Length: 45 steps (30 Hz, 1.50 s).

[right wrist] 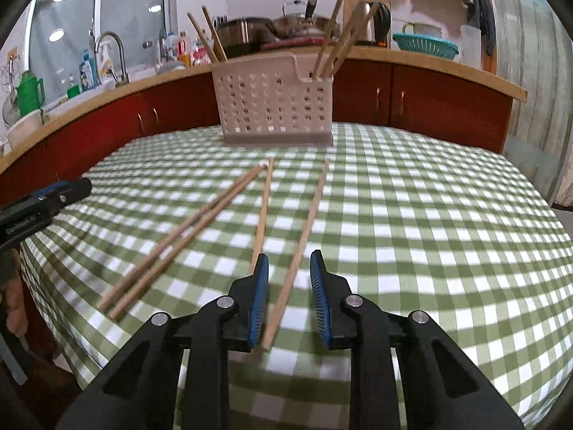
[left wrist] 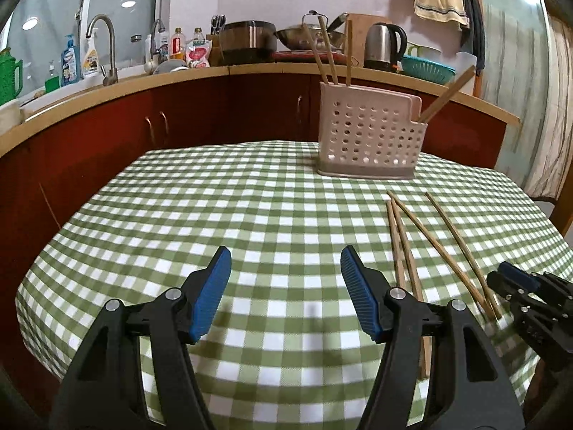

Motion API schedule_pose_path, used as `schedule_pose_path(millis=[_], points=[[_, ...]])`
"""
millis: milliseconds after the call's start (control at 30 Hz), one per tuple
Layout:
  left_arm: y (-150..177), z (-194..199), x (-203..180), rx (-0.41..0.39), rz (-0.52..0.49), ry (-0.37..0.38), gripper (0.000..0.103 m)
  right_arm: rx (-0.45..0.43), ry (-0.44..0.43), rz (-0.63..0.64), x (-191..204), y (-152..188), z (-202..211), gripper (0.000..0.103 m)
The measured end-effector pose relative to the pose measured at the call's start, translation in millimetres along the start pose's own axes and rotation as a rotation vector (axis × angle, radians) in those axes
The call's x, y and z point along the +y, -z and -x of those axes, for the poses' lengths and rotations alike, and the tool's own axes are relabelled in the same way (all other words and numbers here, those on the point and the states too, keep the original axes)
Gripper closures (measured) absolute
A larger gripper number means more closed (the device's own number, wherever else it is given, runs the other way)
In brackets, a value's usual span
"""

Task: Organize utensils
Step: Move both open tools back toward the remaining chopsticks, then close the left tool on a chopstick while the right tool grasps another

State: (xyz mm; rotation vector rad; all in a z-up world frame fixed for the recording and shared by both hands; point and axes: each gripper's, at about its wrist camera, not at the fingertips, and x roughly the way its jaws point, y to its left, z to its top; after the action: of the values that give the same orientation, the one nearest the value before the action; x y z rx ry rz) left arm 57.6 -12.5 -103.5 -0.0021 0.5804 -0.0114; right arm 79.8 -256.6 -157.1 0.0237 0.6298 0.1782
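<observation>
1. Under my grippers lies a green-and-white checked tablecloth point(right wrist: 412, 215); red kitchen cabinets point(left wrist: 222, 107) and a wooden counter point(left wrist: 250, 68) run behind.
2. Four loose bamboo chopsticks point(right wrist: 265, 208) lie lengthwise, tips toward the white perforated plastic utensil holder point(right wrist: 274, 102).
3. My right gripper point(right wrist: 289, 268) straddles one chopstick point(right wrist: 304, 236), half open, not clamping.
4. My left gripper point(left wrist: 285, 263) hangs wide open, holding nothing.

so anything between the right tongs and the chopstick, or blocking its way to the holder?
Nothing visible. The right tongs are open and straddle the chopstick; only bare tablecloth lies between it and the holder.
</observation>
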Motion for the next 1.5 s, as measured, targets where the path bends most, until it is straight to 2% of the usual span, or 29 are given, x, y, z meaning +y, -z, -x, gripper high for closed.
schedule_pose_path(millis=[100,167,200,300,533,800,967,1300,1500], points=[[5.5,3.0,-5.2,0.004,-0.01,0.017,0.041,0.029,0.004,-0.009,-3.1,6.8,-2.3,0.08],[7.5,5.0,-10.0,0.005,-0.016,0.029,0.041,0.037,0.005,-0.011,-5.6,9.9,-0.9,0.085],[8.6,5.5,-11.7,0.007,-0.019,0.035,0.041,0.042,0.007,-0.013,-7.0,10.9,-0.7,0.091],[11.7,7.1,-18.8,0.014,-0.03,0.052,0.041,0.041,0.018,-0.024,-13.5,13.8,2.7,0.095],[23.4,6.9,-38.4,0.044,-0.073,0.093,0.041,0.026,0.057,-0.06,-31.9,19.7,11.3,0.096],[37.8,-2.8,-53.3,0.096,-0.124,0.123,0.045,0.019,0.059,-0.076,-38.3,22.6,15.2,0.096],[44.2,-11.8,-56.7,0.133,-0.148,0.129,0.058,0.018,0.057,-0.076,-37.7,22.1,14.5,0.096],[51.8,-14.4,-59.4,0.152,-0.16,0.178,0.064,0.017,0.054,-0.073,-35.5,21.3,14.3,0.096],[52.4,-14.2,-64.4,0.146,-0.189,0.213,0.092,0.016,0.05,-0.071,-34.2,21.1,14.3,0.096]])
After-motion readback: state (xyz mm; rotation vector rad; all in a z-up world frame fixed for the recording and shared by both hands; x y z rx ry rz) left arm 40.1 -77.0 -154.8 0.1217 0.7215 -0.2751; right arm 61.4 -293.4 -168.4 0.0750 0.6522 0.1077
